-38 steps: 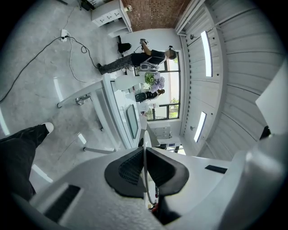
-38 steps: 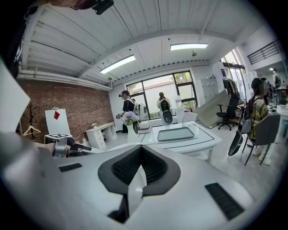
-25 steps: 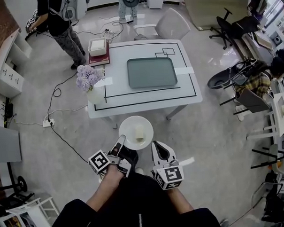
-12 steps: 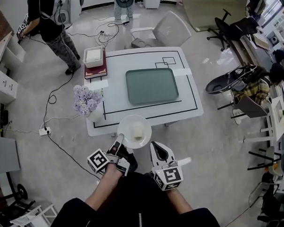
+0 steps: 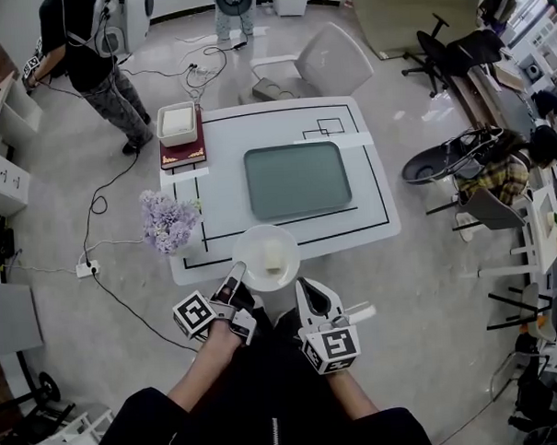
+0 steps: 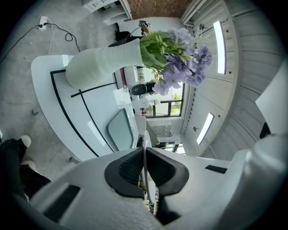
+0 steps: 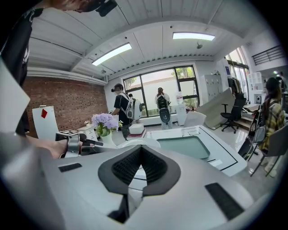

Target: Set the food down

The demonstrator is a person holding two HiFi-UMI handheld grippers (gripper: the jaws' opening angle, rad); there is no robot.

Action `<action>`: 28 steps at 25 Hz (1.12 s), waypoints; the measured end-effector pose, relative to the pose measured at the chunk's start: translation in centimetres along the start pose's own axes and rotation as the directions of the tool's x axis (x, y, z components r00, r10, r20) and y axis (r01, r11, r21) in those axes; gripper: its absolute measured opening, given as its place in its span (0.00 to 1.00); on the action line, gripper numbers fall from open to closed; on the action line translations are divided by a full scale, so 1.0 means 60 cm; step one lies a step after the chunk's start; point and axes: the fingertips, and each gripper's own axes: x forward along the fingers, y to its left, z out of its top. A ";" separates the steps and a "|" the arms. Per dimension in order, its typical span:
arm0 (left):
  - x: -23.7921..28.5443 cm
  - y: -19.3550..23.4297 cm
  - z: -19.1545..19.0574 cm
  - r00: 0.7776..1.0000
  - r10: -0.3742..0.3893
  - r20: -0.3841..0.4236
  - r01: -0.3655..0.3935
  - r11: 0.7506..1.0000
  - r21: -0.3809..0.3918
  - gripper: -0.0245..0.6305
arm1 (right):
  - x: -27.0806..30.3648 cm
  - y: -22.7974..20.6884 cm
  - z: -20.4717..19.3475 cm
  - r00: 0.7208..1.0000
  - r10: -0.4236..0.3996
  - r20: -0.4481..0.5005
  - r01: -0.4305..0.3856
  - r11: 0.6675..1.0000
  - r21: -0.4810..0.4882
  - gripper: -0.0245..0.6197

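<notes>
A white plate (image 5: pixel 281 242) carries a pale block of food (image 5: pixel 273 258) and hangs over the near edge of the white table (image 5: pixel 231 182). My left gripper (image 5: pixel 236 276) is shut on the plate's near-left rim; in the left gripper view the thin rim (image 6: pixel 144 141) runs edge-on between the pads of that gripper (image 6: pixel 144 152). My right gripper (image 5: pixel 305 288) hovers just right of the plate, shut with nothing held. In the right gripper view its pads meet at the gripper's tip (image 7: pixel 141 149), with the plate (image 7: pixel 135 143) beyond.
A grey-green tray (image 5: pixel 297 179) lies mid-table inside black lines. A vase of purple flowers (image 5: pixel 167 222) stands at the near-left corner, close to the plate. A white box on a red book (image 5: pixel 178 127) sits far left. People (image 5: pixel 88 50) and chairs (image 5: pixel 331 58) stand beyond.
Both grippers and the plate have come forward: the plate was short of the table, and now overlaps its near edge. The grip on the rim is unchanged.
</notes>
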 end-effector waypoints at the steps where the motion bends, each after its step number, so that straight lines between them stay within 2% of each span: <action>1: 0.005 0.000 0.002 1.000 0.002 -0.003 -0.002 1.000 0.000 0.06 | 0.004 -0.004 0.002 1.000 -0.004 0.003 0.004 1.000 0.005 0.05; 10: 0.073 0.009 0.024 0.999 0.046 0.003 -0.046 0.999 0.004 0.06 | 0.055 -0.055 0.019 1.000 0.014 -0.015 -0.014 1.000 0.018 0.05; 15: 0.130 -0.004 0.037 0.999 0.033 0.032 -0.032 0.999 -0.005 0.06 | 0.103 -0.098 0.042 0.999 0.046 -0.020 -0.046 0.999 0.000 0.05; 28: 0.265 -0.038 0.086 0.982 0.019 0.186 -0.020 1.000 0.003 0.06 | 0.225 -0.211 0.128 0.982 0.185 -0.023 -0.186 0.982 -0.034 0.05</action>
